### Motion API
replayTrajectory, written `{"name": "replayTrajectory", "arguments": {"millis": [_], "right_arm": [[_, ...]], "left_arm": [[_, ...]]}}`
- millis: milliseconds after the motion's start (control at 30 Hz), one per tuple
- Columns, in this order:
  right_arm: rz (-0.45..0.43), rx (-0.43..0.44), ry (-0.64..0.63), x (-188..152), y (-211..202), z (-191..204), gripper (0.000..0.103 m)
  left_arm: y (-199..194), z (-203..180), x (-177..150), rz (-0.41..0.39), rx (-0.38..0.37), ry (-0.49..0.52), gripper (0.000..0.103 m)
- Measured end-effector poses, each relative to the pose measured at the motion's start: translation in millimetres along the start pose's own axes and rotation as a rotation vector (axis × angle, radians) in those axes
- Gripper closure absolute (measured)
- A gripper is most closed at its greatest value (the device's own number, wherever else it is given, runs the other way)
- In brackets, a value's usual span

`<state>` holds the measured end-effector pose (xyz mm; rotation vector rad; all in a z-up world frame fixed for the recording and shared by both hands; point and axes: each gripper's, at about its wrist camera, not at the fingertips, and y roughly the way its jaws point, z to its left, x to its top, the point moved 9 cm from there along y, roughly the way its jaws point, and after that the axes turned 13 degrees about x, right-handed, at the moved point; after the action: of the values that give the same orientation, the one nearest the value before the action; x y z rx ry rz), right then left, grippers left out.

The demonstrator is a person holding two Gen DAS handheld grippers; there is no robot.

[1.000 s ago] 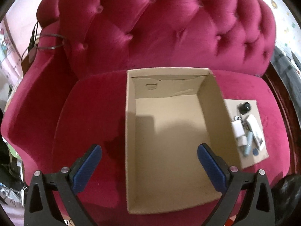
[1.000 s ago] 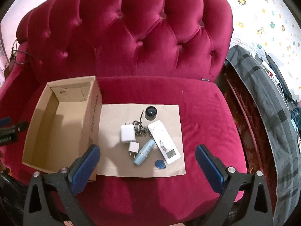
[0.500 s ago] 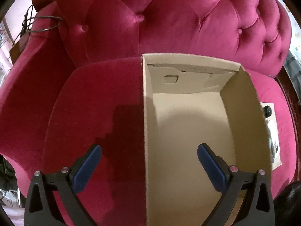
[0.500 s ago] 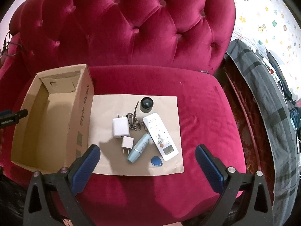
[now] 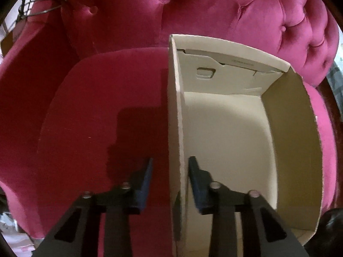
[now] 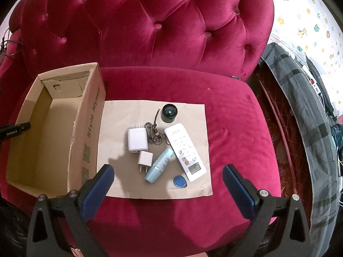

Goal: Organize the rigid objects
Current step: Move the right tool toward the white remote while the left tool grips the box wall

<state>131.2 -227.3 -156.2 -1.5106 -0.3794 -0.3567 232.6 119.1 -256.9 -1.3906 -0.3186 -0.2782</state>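
I see a tufted magenta velvet armchair (image 6: 150, 32); right of it, animal-print wallpaper (image 6: 304, 17) and a grey plaid blanket (image 6: 304, 111).

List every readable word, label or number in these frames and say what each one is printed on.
"Style Mysell", as best it reads: side wall of the cardboard box.
Small white print on the left tool at the right wrist view's edge: too small to read.
Button labels on the white remote: too small.
Print on the light blue tube: blurred.
Faint line on the box's inner flap: illegible.
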Motion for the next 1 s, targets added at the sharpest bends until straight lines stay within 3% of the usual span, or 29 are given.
{"name": "replayTrajectory", "arguments": {"millis": [133, 433, 667, 1000], "right_arm": [[-0.006, -0.005, -0.002, 1, 1, -2, 0.0], [-0.016, -0.008, -0.002, 4, 12, -21, 0.0], [-0.006, 0.011, -0.023, 11, 28, -38, 0.0], [0.082, 0.049, -0.081, 12, 81, -65, 0.001]], "left_arm": [[1, -6, 0, 0.005, -0.029, 0.005, 0.087], [1, -11, -1, -0.013, 0.028, 0.038, 0.087], [4, -13, 0, -0.012, 0.027, 0.041, 0.087], [4, -15, 0, -0.009, 0.028, 0.038, 0.087]]}}
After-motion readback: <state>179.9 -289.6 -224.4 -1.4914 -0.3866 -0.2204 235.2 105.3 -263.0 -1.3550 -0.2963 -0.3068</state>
